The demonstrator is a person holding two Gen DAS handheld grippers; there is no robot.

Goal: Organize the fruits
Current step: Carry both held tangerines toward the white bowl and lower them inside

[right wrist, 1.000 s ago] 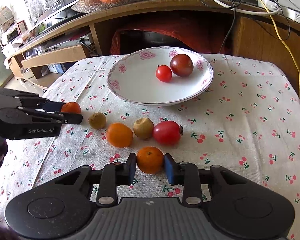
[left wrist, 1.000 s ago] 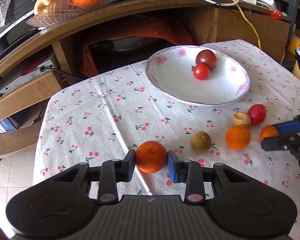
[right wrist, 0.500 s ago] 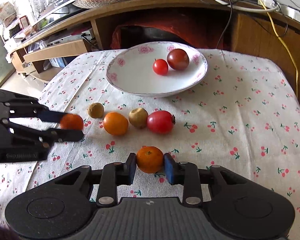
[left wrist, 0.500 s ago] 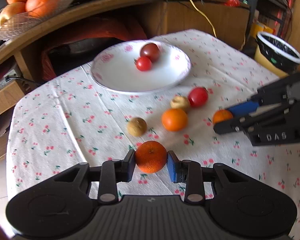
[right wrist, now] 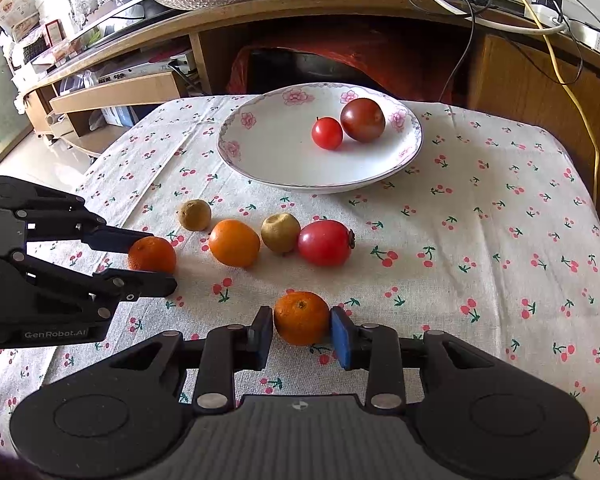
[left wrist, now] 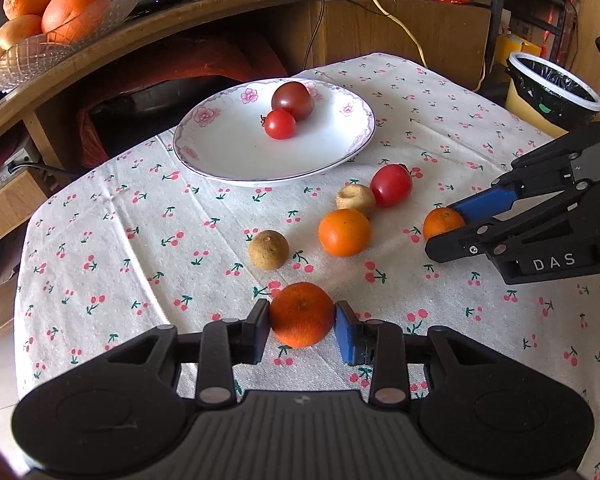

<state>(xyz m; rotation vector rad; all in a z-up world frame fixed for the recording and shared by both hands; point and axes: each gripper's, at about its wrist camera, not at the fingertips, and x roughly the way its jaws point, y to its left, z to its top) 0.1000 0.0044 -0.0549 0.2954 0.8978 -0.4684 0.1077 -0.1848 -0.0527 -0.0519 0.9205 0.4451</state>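
- Left wrist view: the left gripper (left wrist: pixel 302 326) had its fingers pinching a mandarin (left wrist: pixel 302 314), one pad on each side, held over the near part of the bench (left wrist: pixel 112 240).
- Right wrist view: the right gripper (right wrist: pixel 302 330) likewise pinched a second mandarin (right wrist: pixel 301 317), its blue pad against the fruit's right flank.
- The two grippers sat side by side, the left one's mandarin well apart from the right one's.
- White flowered plate (right wrist: pixel 236 152) lay straight ahead of both sets of fingers, at the far side of the cloth; it held a small red tomato (right wrist: pixel 327 133) touching a dark tomato (right wrist: pixel 363 120).
- Between the fingers and the plate ran a loose row on the cloth: brown round fruit (right wrist: pixel 194 214), loose orange (right wrist: pixel 234 242), tan fruit (right wrist: pixel 280 232), large red tomato (right wrist: pixel 325 242).
- Judgement: the plate is the likely target, so any forward carry must pass above that row. Neither hand looked clearly nearer; the right one faced the plate more squarely.
- Risk, as I judged it: carrying low could clip the orange or tomato and set them rolling.
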